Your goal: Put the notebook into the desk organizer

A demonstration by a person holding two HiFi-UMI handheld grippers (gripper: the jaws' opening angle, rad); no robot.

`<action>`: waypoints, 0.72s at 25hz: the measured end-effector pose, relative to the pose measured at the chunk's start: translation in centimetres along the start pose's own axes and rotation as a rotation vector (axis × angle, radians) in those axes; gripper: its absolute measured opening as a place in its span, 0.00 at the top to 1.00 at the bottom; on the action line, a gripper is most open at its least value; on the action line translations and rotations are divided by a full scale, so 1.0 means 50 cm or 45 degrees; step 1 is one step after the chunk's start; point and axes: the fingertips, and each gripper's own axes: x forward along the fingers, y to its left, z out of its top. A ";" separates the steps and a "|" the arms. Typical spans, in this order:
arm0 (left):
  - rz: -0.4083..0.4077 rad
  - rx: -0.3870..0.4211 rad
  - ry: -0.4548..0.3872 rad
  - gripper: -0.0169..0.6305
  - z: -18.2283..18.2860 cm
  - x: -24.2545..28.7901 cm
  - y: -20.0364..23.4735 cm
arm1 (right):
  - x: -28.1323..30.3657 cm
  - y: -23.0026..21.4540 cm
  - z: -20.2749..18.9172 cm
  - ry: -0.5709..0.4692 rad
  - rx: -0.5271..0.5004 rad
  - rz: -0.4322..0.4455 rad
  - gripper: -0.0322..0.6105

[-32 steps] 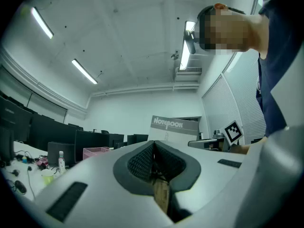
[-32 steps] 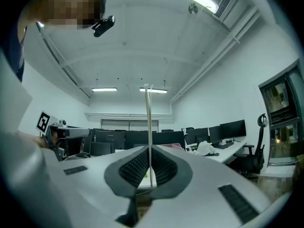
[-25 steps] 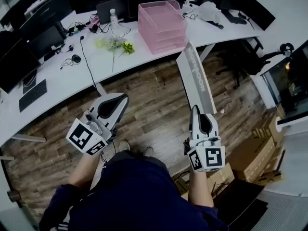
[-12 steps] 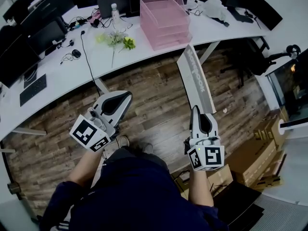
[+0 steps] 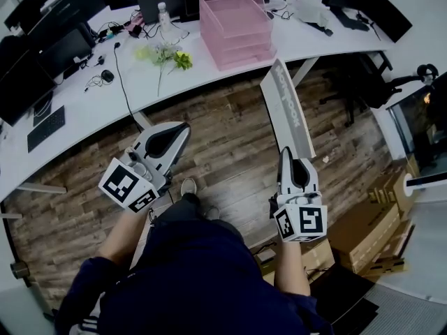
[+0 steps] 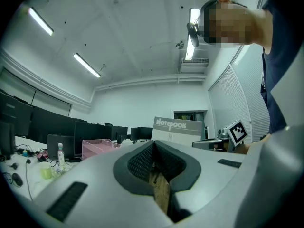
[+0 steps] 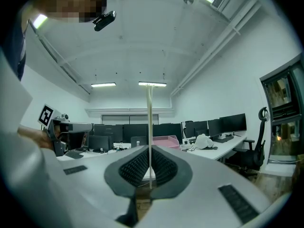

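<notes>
While your right gripper [image 5: 288, 156] pinches the notebook [image 5: 286, 110] by its lower edge, that notebook stands tilted over the wooden floor [image 5: 216, 142], well apart from the pink desk organizer [image 5: 236, 28] on the desk [image 5: 98, 110] (your left gripper [image 5: 179, 129], pressed together, holds nothing).

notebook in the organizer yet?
No, the notebook stands clamped in the right gripper jaws over the floor, apart from the pink desk organizer on the desk.
</notes>
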 end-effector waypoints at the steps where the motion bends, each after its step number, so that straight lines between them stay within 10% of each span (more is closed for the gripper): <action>1: -0.001 0.000 -0.003 0.93 0.000 0.005 0.004 | 0.004 -0.004 0.001 0.000 -0.003 -0.002 0.94; 18: -0.017 -0.058 -0.020 0.93 -0.035 0.135 0.177 | 0.192 -0.065 -0.015 0.050 -0.035 -0.037 0.94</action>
